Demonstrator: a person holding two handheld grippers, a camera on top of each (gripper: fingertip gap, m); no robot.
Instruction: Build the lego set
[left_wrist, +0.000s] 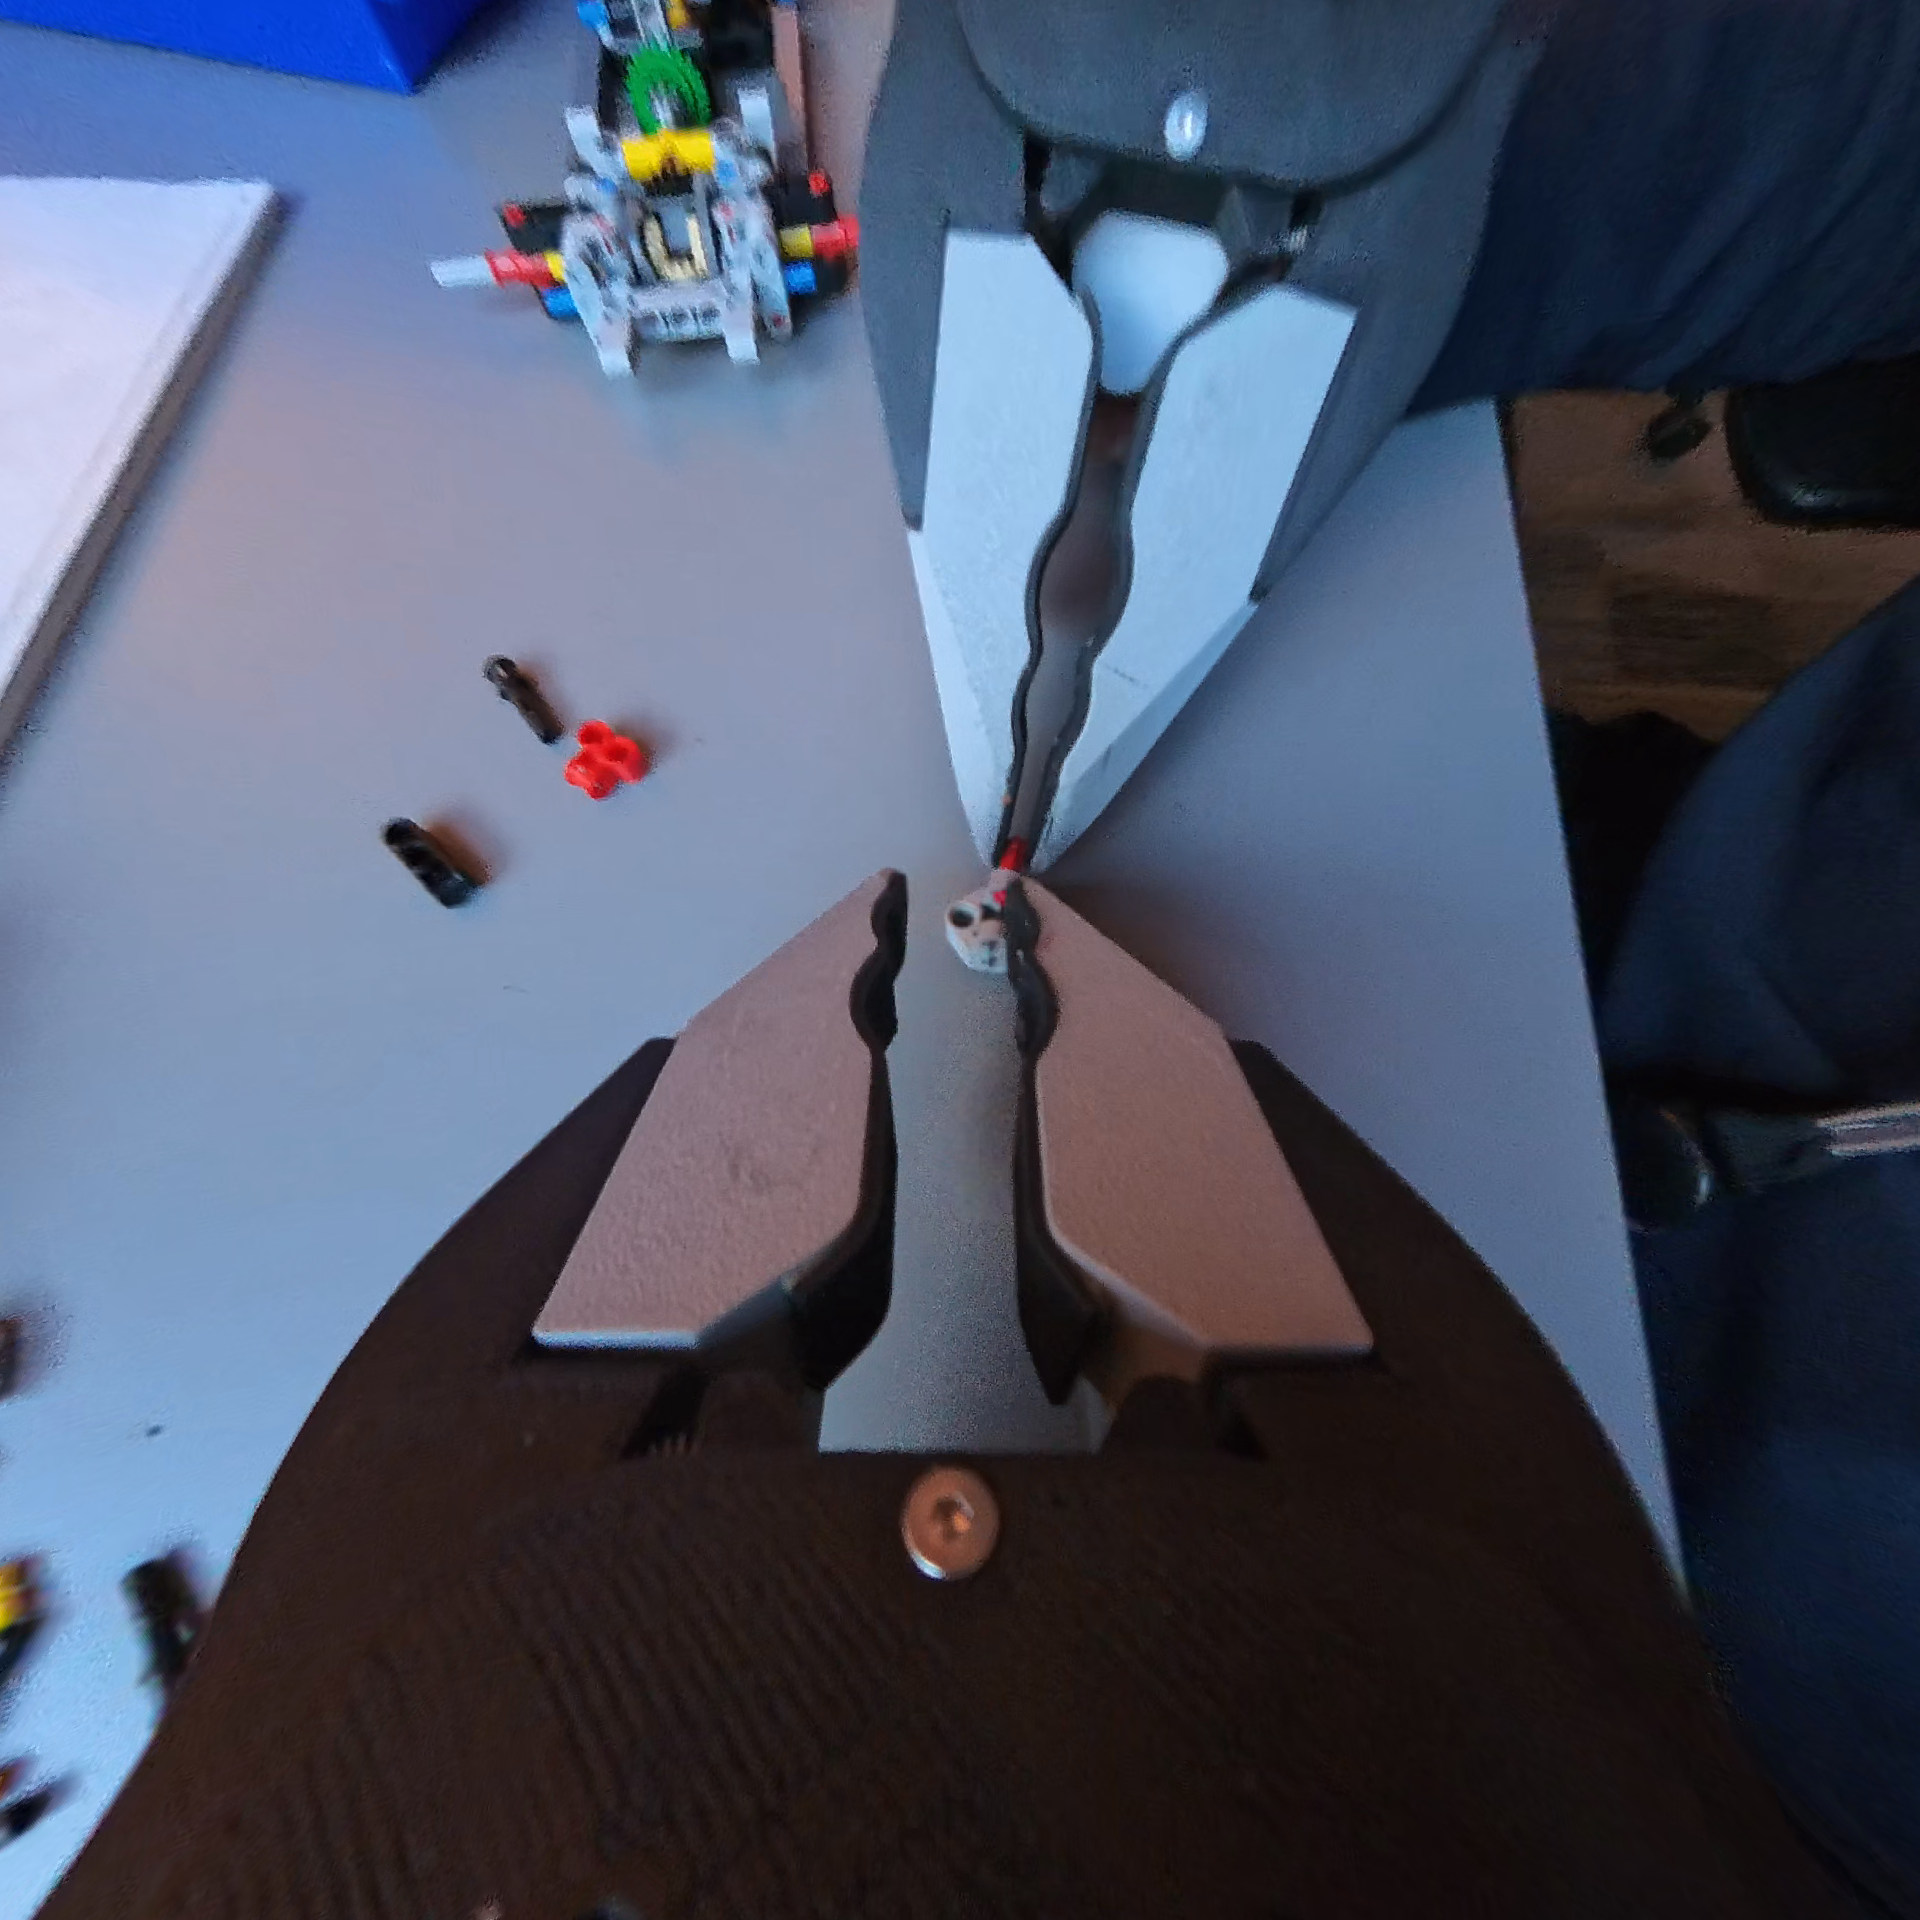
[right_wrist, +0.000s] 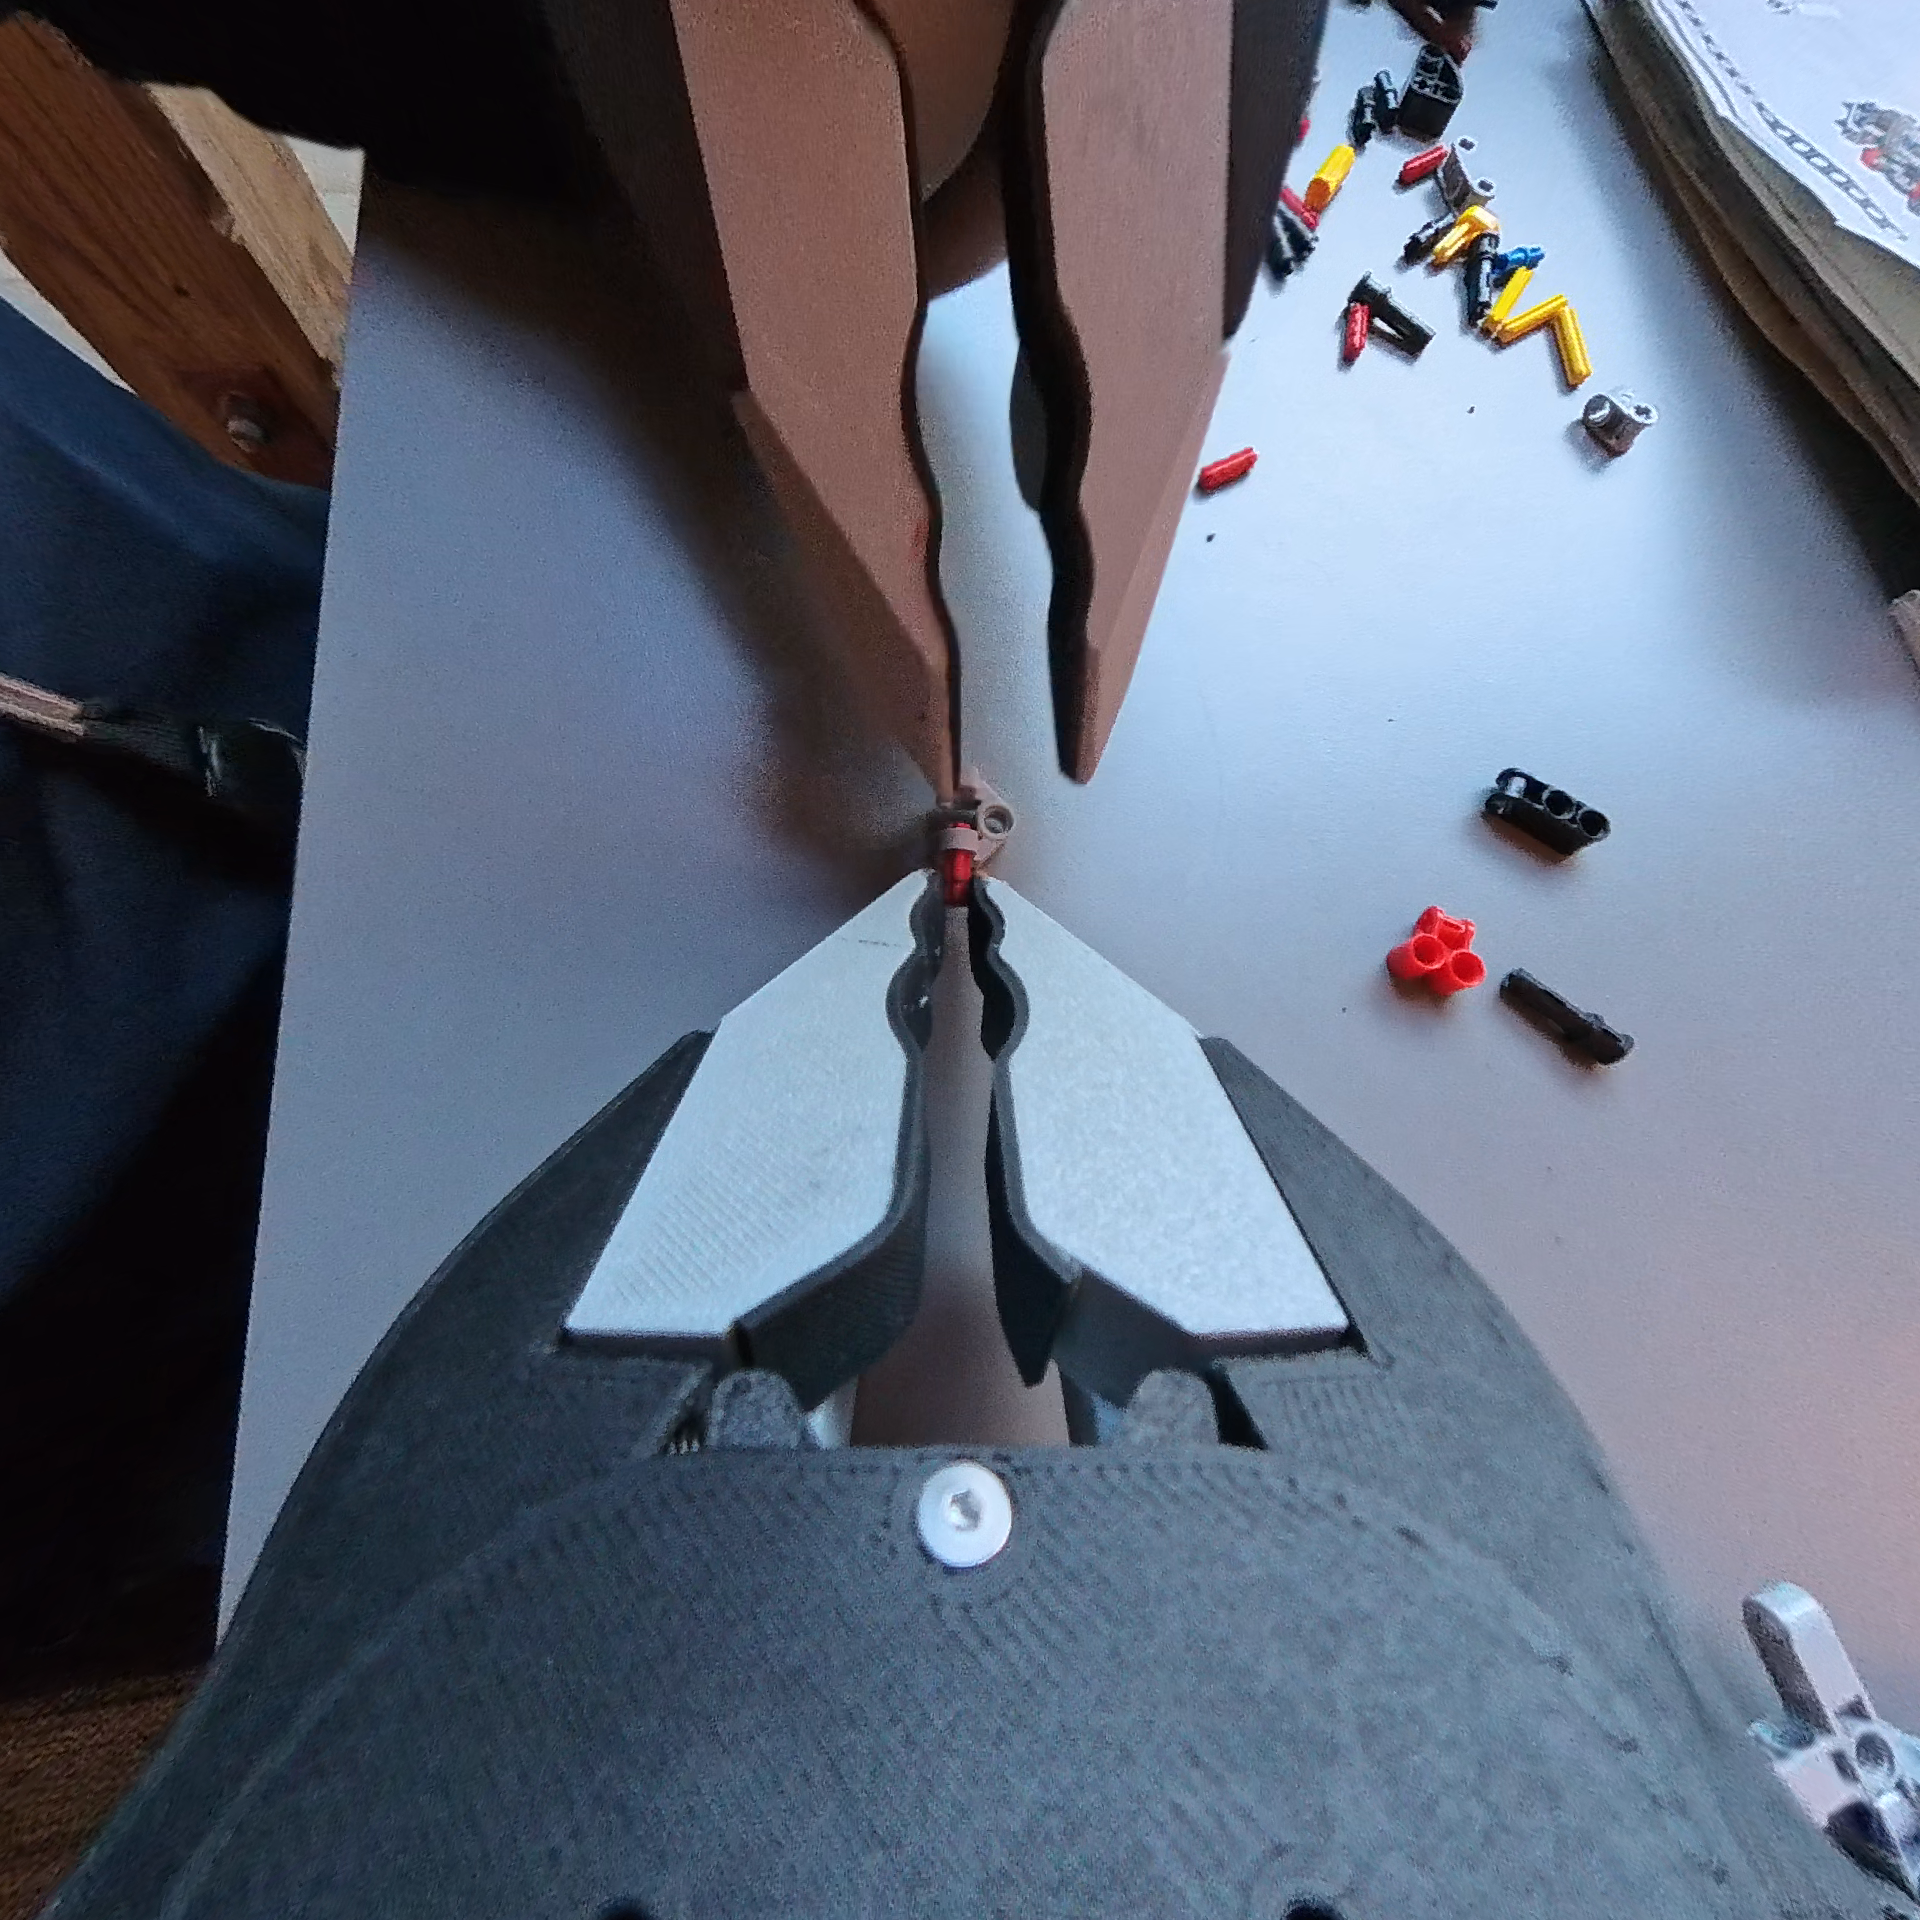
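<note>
Pin (left_wrist: 1010, 854), red and tiny, sits at the centre of the left wrist view, pinched at the very tips of my right gripper (left_wrist: 1013, 862), which comes down from twelve o'clock with its grey fingers pressed together on it. The pin's far end meets a small grey connector (left_wrist: 974, 933). That connector rests against the right finger (left_wrist: 1023, 940) of my left gripper (left_wrist: 956, 914), whose brown fingers stand spread: the left one is clear of the piece. At ten o'clock on the table (left_wrist: 623, 987) lie a red piece (left_wrist: 605, 758) and two black pins (left_wrist: 525, 699) (left_wrist: 431, 862). A half-built model (left_wrist: 675, 218) stands at eleven o'clock, a white booklet (left_wrist: 104, 364) at nine.

From the right wrist view, my right gripper (right_wrist: 954, 894) grips the pin (right_wrist: 954, 871) just above centre, both pads tight on it. The connector (right_wrist: 977, 821) sits on the pin's far end, touching one brown finger (right_wrist: 914, 675) of the left gripper (right_wrist: 1013, 774), which hangs from twelve o'clock with its other finger apart from the piece. At three o'clock lie the red piece (right_wrist: 1437, 954), a black beam (right_wrist: 1545, 814) and a black pin (right_wrist: 1564, 1018). Loose parts (right_wrist: 1455, 260) are scattered at one o'clock.
</note>
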